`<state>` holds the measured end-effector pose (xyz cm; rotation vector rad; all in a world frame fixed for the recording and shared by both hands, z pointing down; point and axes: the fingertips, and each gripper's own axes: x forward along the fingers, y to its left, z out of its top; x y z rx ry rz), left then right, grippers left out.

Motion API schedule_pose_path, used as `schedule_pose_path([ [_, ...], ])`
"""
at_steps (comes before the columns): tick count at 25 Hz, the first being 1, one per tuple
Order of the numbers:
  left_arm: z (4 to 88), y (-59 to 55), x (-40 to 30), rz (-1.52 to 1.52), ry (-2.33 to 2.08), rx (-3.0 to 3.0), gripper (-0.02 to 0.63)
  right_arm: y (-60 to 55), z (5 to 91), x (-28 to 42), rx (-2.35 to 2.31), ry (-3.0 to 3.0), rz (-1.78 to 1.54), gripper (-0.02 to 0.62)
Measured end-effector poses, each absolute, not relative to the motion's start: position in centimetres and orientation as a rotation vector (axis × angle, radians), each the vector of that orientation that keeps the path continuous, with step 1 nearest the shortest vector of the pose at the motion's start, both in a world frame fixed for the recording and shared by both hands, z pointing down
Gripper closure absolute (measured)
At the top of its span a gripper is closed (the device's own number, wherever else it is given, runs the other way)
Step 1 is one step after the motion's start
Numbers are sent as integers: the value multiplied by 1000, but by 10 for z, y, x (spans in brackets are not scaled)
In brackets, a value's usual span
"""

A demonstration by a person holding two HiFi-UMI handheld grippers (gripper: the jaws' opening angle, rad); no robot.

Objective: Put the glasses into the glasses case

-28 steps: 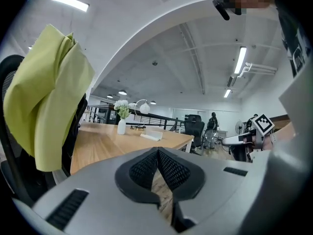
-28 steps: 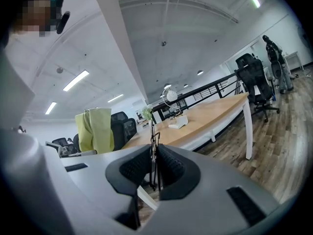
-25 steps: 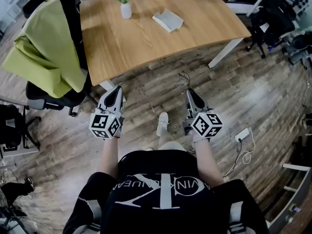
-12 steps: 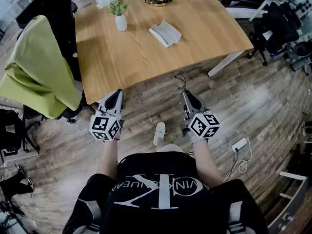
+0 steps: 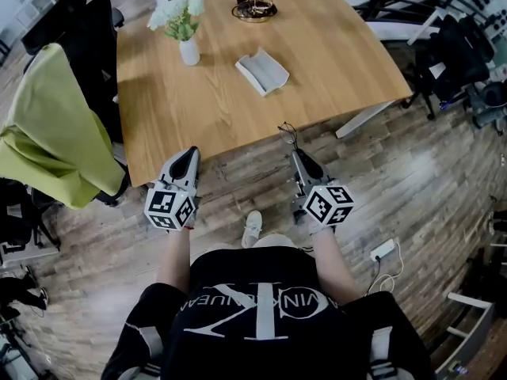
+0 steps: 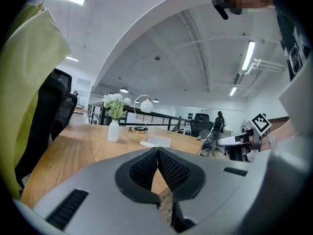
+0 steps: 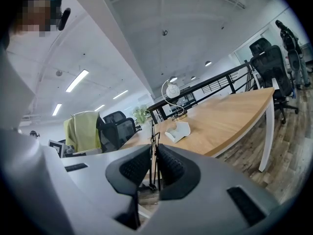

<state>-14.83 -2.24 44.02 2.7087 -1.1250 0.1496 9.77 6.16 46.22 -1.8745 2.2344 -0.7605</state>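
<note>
A white glasses case (image 5: 262, 71) lies open on the wooden table (image 5: 198, 117); it also shows in the left gripper view (image 6: 156, 141) and the right gripper view (image 7: 177, 130). Thin black-framed glasses (image 5: 287, 131) stick up from my right gripper (image 5: 297, 158), whose pads are shut on the frame (image 7: 152, 131) just short of the table's near edge. In its own view the right gripper (image 7: 153, 150) holds the frame upright. My left gripper (image 5: 188, 157) is shut and empty at the table's near left edge, pads touching (image 6: 157, 152).
A white vase of flowers (image 5: 184, 38) and a lamp base with cords (image 5: 254, 8) stand at the table's far side. A green jacket (image 5: 51, 129) hangs over an office chair on the left. A power strip (image 5: 383, 249) lies on the wood floor.
Both grippers have come forward to the table's near edge as the person walks; the table and case now sit closer. The jaws look the same.
</note>
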Motion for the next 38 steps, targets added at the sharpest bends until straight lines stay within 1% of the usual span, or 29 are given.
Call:
schedule_pose_path([
  [15,442,-54,-105,146,-1145,2698,589,26,465,122,-1801,2298,-783,543],
  [31,463,-74,-91,212,-1123,2694,589,-1,481,132,-1805,2283,-826,543],
  [38,463,-101,-64,203,-1090,2717,589,-27,482,145,-1806,2302,-832,543],
])
